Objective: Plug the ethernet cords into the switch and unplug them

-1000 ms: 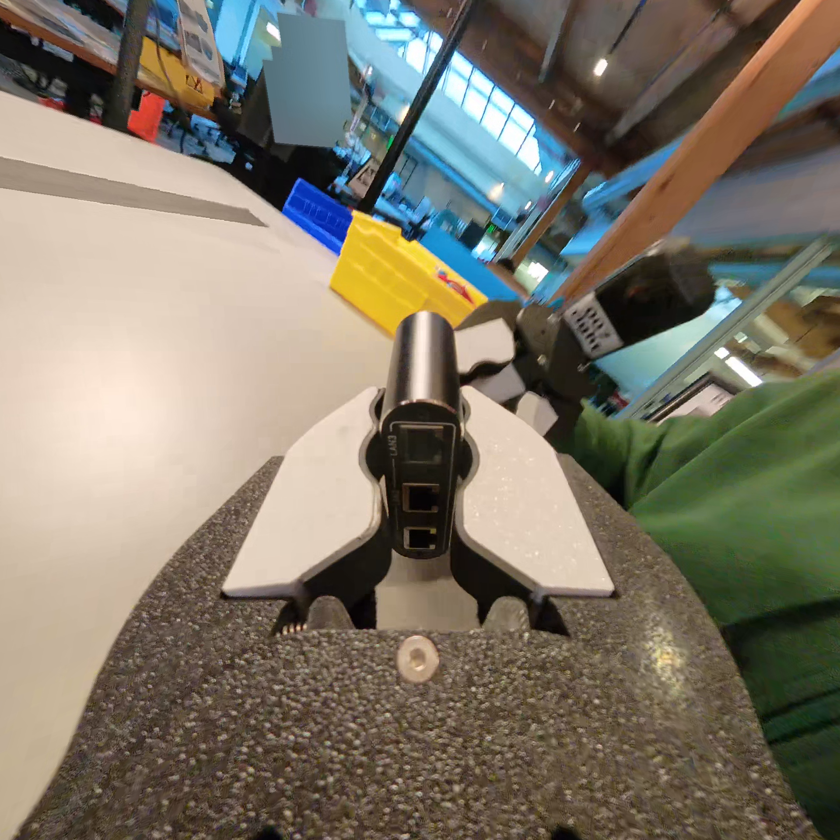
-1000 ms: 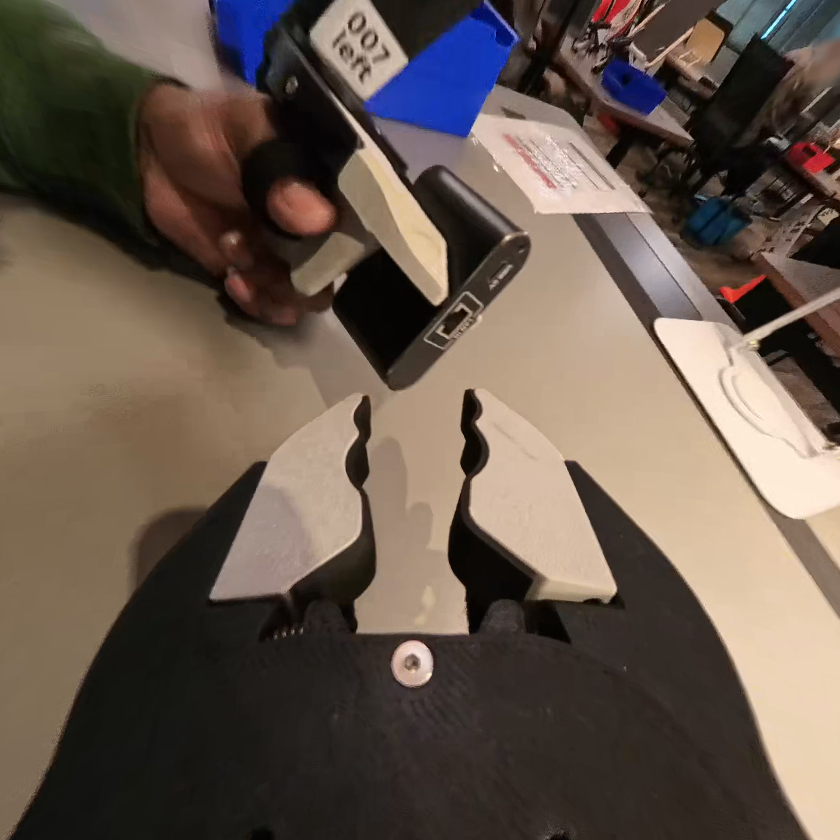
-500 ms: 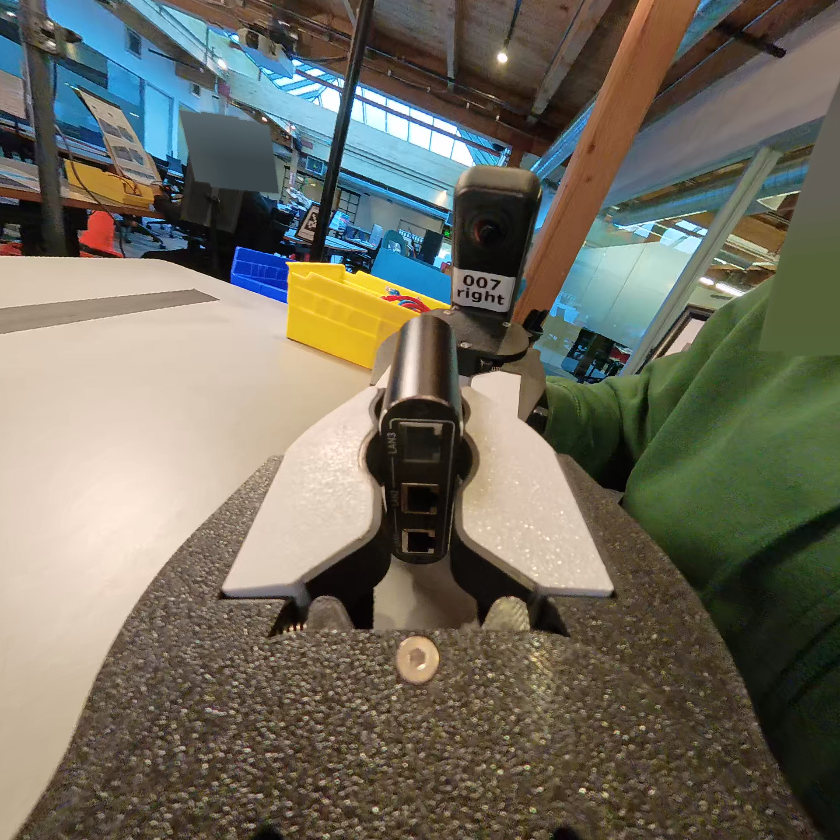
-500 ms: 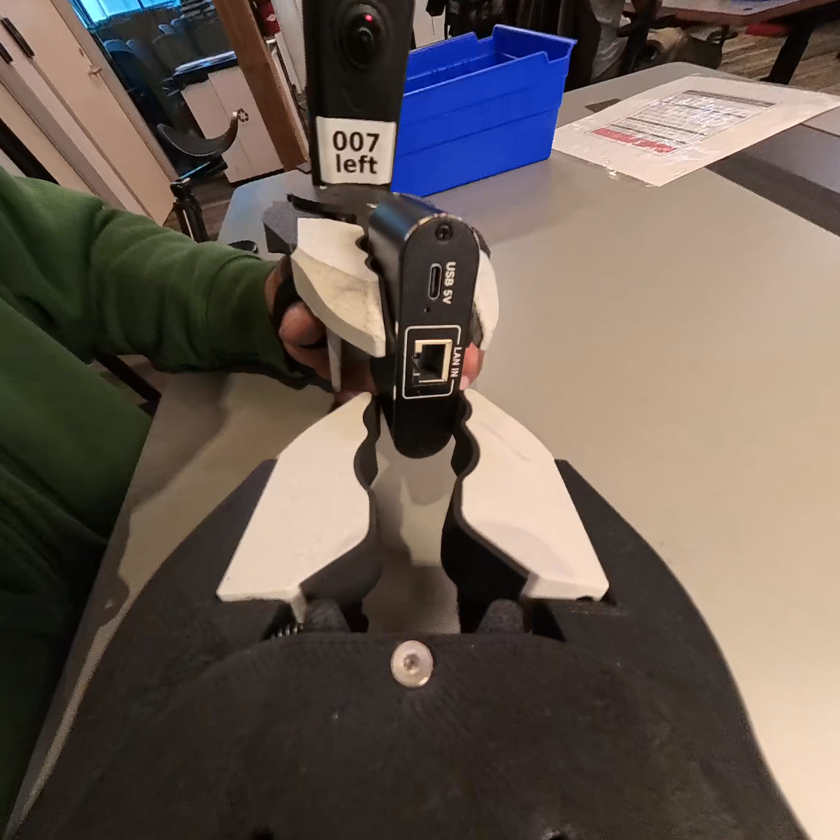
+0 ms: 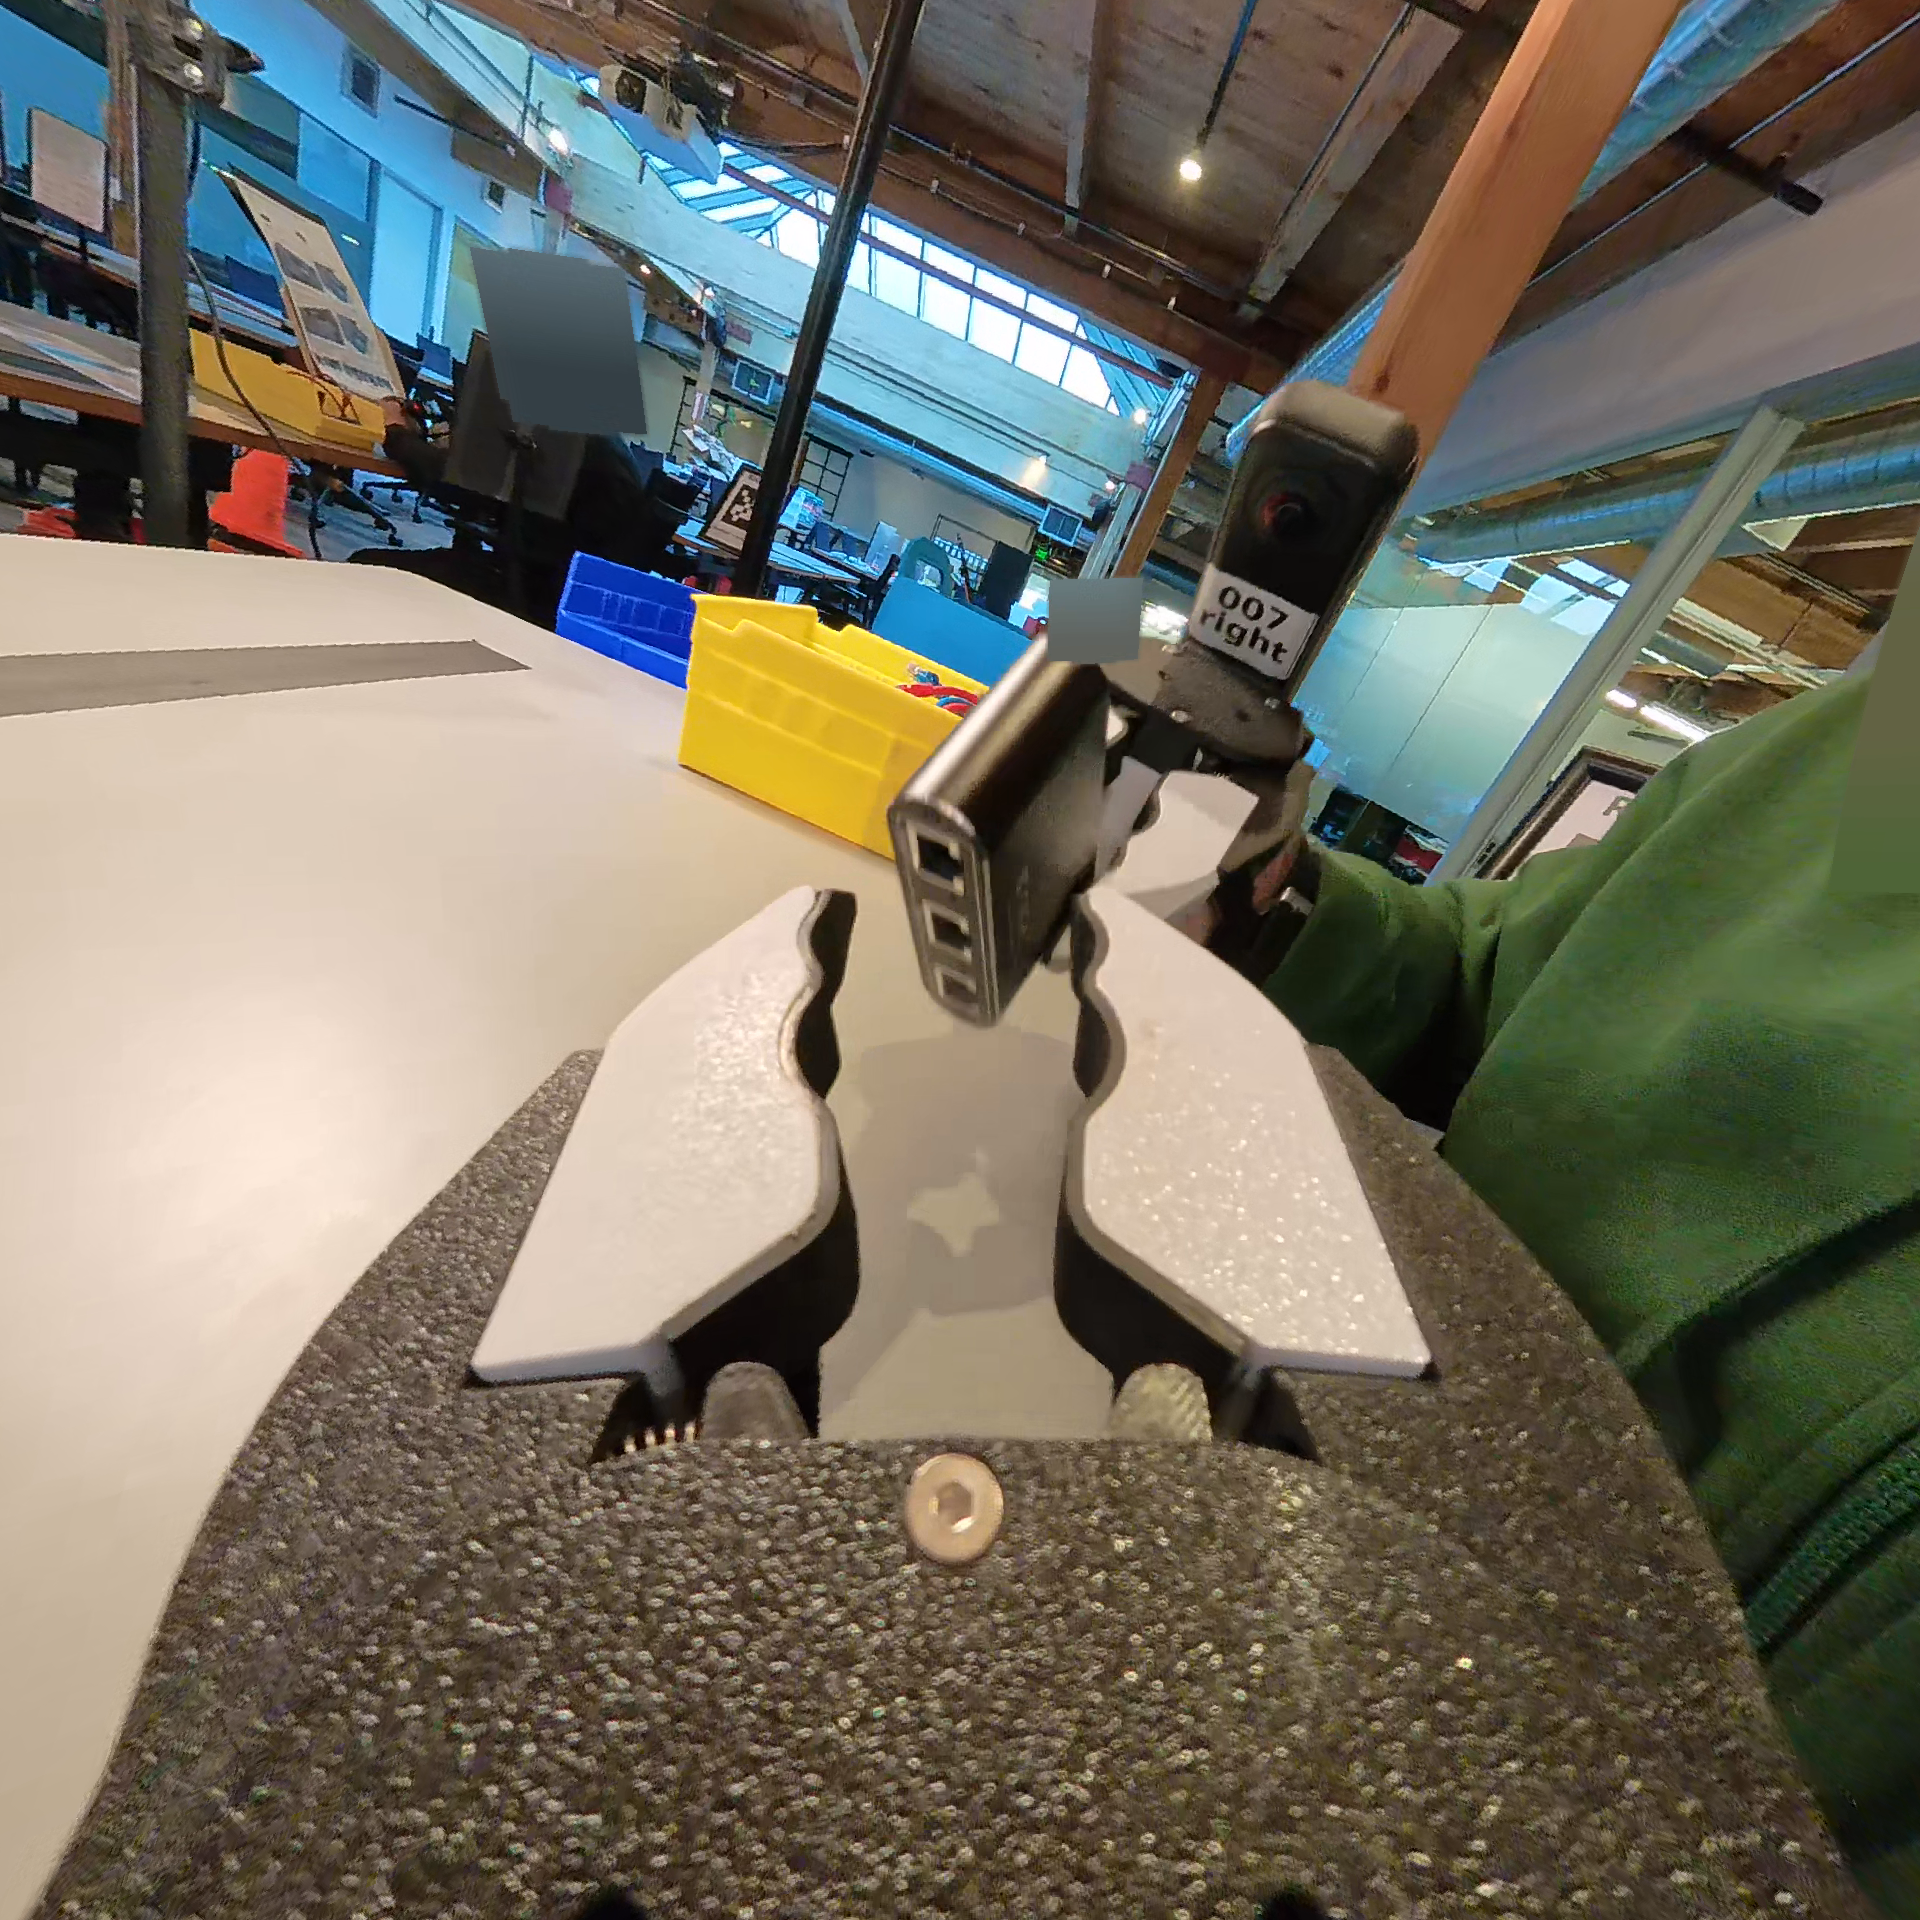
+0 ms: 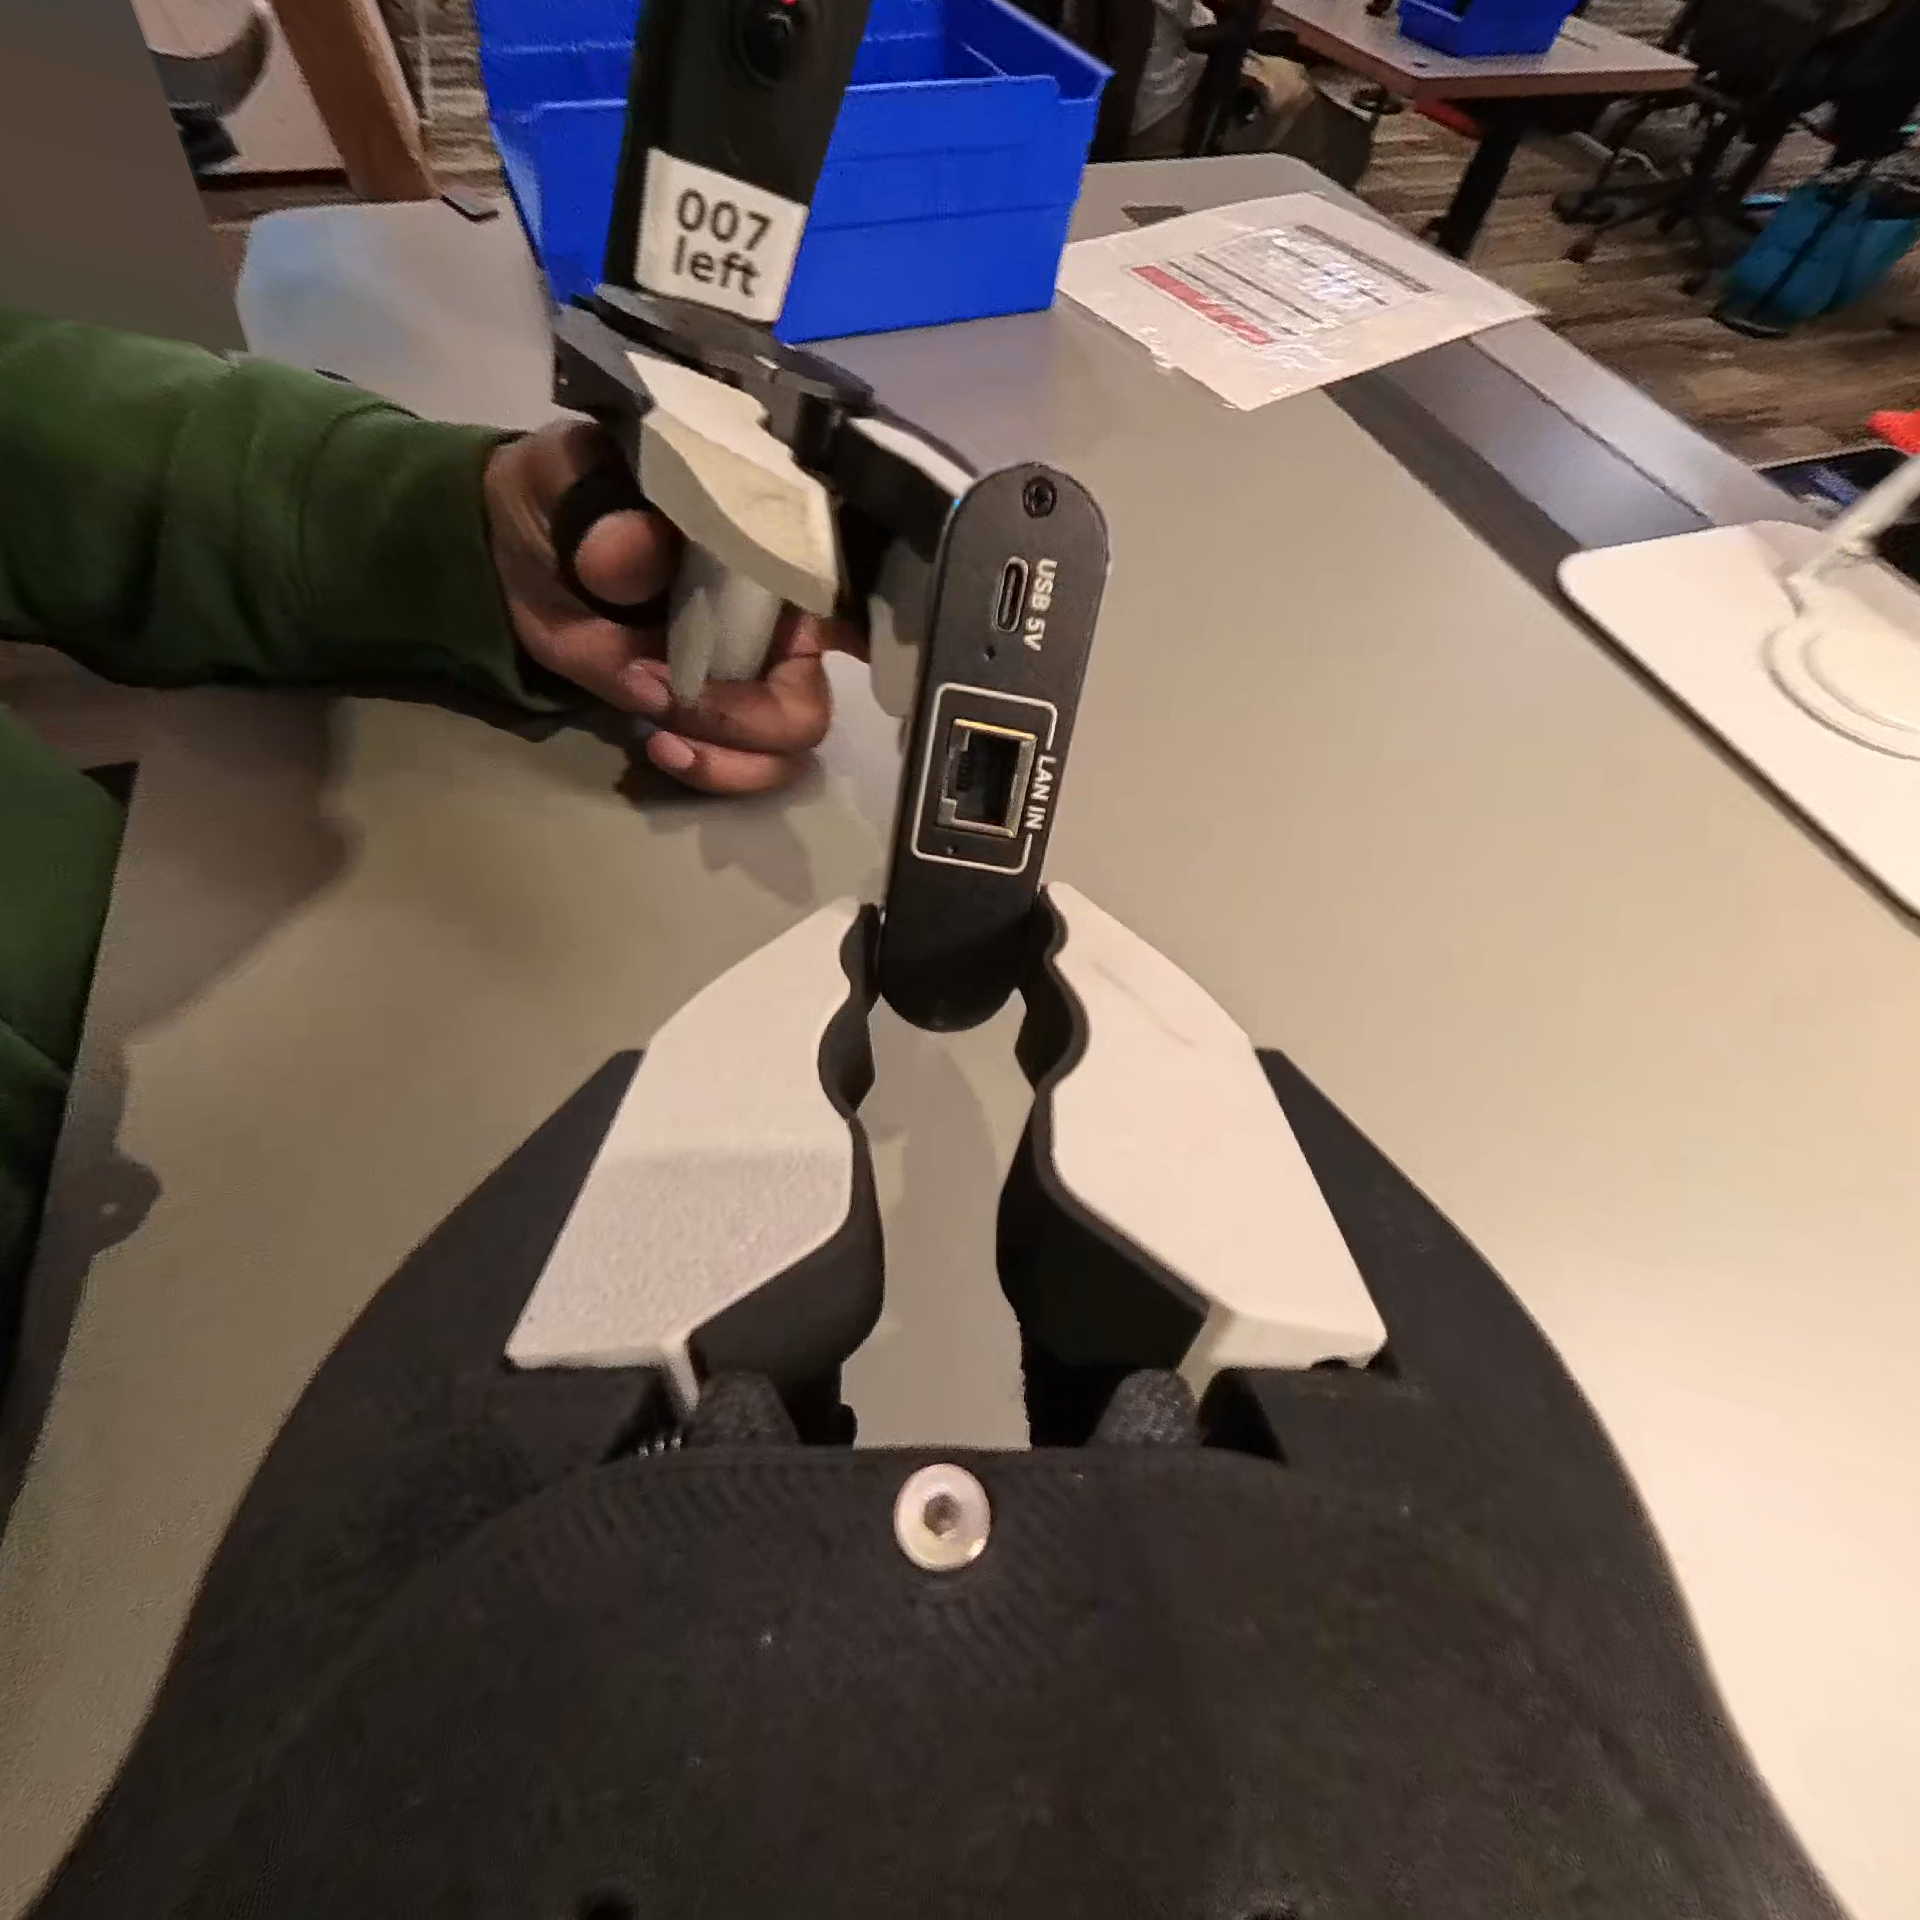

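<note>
The black switch [image 5: 997, 831] is off the grey table [image 5: 312, 935], tilted, its end with three ports facing the left wrist view. My right gripper [image 6: 956, 925] is shut on the lower end of the switch [image 6: 997, 727], whose single-port end faces that camera. My right gripper also shows in the left wrist view [image 5: 1174, 769], behind the switch. My left gripper [image 5: 956, 914] is open, its fingers standing apart on either side of the switch's near end. My left gripper shows open in the right wrist view [image 6: 831, 582]. No ethernet cord shows clearly.
A yellow bin [image 5: 800, 727] with red and blue items and a blue bin [image 5: 623, 613] stand farther along the table. In the right wrist view a blue bin [image 6: 935, 187], a plastic-covered sheet [image 6: 1288, 291] and a white pad [image 6: 1745, 665] lie beyond. A green sleeve [image 5: 1662, 1039] is at the right. One gripper's finger ends stand about 6 cm off the other's.
The switch passed from my left gripper to my right. The right gripper closed on its end, the left opened and let go, and the switch now tilts.
</note>
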### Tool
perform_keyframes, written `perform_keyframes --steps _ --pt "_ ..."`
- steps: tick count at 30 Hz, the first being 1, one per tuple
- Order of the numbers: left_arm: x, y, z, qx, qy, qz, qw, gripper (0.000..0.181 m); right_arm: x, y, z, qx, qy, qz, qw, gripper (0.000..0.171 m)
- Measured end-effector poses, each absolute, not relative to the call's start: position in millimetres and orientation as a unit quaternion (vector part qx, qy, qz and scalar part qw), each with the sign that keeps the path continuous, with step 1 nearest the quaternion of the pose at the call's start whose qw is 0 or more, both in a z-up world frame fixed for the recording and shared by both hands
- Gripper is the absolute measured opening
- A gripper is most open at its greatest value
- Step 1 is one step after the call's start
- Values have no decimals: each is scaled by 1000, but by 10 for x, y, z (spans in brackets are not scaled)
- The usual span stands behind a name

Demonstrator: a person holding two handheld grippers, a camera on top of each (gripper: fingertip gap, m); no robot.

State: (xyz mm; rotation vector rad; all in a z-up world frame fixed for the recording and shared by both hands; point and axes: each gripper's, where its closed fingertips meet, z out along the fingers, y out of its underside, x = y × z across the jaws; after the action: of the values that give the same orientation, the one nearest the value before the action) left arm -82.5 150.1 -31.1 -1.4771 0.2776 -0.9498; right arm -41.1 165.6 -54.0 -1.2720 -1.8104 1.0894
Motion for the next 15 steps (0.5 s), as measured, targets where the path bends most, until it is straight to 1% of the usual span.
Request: perform_keyframes --steps 4,7,9,10,12,15 --pt "-819 1503 -321 -649 123 -412 628 42 -90 2143 -267 -524 -679 344 382 26" --pt "-804 1501 -326 -651 127 -408 627 42 339 2742 132 -552 -662 260 435 25" --pt "-798 1505 -333 -653 128 -406 627 42 697 3218 347 -570 -660 196 448 25" --pt "-795 1506 -335 -654 128 -405 626 42 889 3495 406 -583 -658 162 449 25" --pt "-789 1507 -340 -655 129 -402 626 42 1279 4037 397 -618 -654 111 422 26" --pt "-779 1512 -350 -659 131 -399 624 41 1741 4644 104 -654 -670 88 340 27"
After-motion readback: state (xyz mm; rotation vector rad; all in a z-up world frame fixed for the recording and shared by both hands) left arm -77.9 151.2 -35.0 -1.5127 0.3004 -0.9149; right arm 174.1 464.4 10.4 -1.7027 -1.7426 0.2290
